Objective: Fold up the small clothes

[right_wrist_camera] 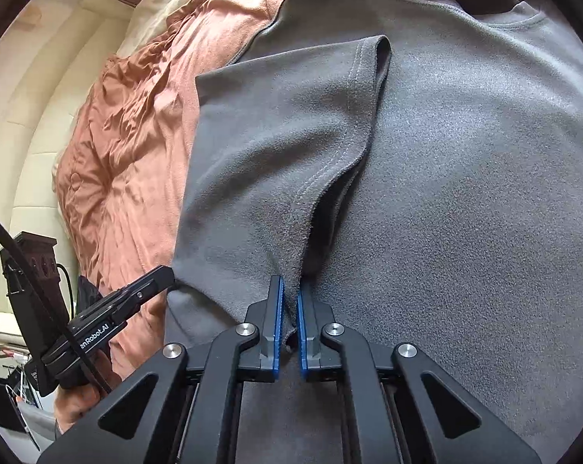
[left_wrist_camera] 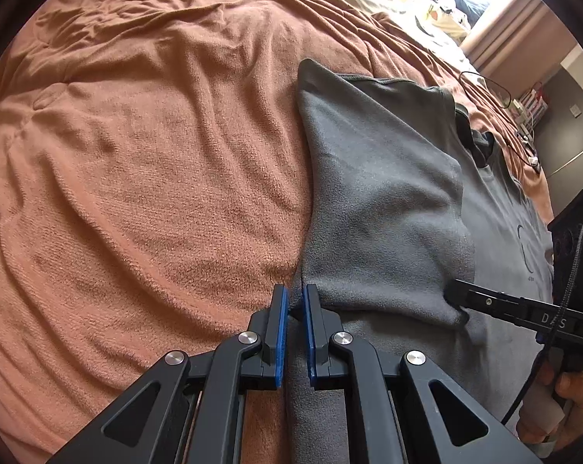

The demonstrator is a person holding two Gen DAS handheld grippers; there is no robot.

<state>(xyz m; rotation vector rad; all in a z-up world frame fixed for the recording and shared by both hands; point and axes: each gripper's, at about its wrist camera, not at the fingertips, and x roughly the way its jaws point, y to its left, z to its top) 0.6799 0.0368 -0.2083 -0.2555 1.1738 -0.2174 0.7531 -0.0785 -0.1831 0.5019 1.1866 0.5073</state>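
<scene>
A grey T-shirt (left_wrist_camera: 500, 201) lies on a rust-brown blanket (left_wrist_camera: 156, 154). Its left side and sleeve (left_wrist_camera: 380, 193) are folded over onto the body. My left gripper (left_wrist_camera: 295, 301) sits at the fold's near end, blue pads shut on the shirt's edge. My right gripper (left_wrist_camera: 453, 297) comes in from the right and pinches the flap's lower corner. In the right wrist view the right gripper (right_wrist_camera: 289, 294) is shut on that corner of the sleeve flap (right_wrist_camera: 276, 147), which tents up from the shirt (right_wrist_camera: 465, 193). The left gripper (right_wrist_camera: 167, 272) touches the shirt's left edge.
The blanket (right_wrist_camera: 136, 135) spreads wide to the left of the shirt. A black cable (left_wrist_camera: 488, 89) and small items lie on the bed's far right. A person's hand (left_wrist_camera: 573, 398) holds the right gripper's handle. A cream padded headboard (right_wrist_camera: 32, 116) stands beyond the bed.
</scene>
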